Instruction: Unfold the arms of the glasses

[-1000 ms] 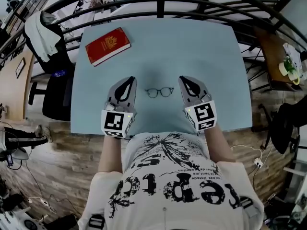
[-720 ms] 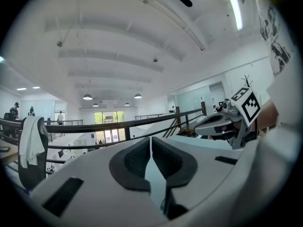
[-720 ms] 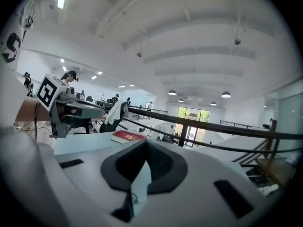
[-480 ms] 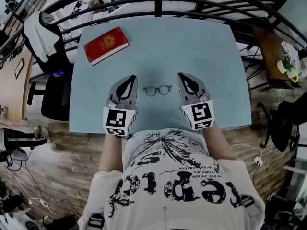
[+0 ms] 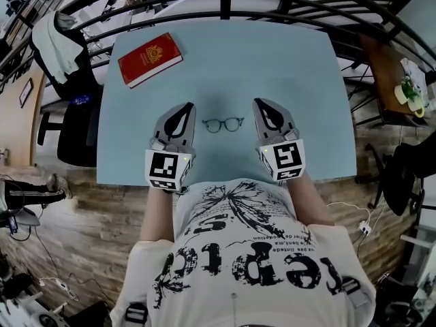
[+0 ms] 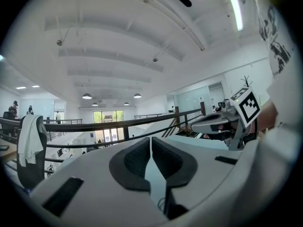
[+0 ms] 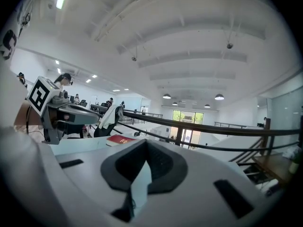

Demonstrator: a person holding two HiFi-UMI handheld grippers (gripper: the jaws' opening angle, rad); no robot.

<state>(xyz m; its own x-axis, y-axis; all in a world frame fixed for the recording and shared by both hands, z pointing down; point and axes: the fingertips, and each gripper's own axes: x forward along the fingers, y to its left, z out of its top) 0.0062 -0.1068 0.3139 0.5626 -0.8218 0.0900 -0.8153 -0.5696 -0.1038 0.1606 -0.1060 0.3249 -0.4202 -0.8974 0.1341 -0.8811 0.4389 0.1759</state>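
Note:
A pair of thin dark-rimmed glasses (image 5: 223,125) lies on the light blue table (image 5: 272,53), in the gap between my two grippers. My left gripper (image 5: 184,106) rests just left of the glasses and my right gripper (image 5: 261,103) just right of them; neither touches them. Both point away from me. In the left gripper view the jaws (image 6: 151,143) are shut with nothing between them, and the right gripper (image 6: 222,122) shows off to the side. The right gripper view shows its own jaws (image 7: 147,148) shut and empty, with the left gripper (image 7: 66,112) beside them. The glasses' arms are too small to make out.
A red book (image 5: 150,59) lies at the table's far left corner and also shows in the right gripper view as the red book (image 7: 120,139). A dark metal railing (image 5: 225,2) runs behind the table. A chair with a white garment (image 5: 58,46) stands to the left.

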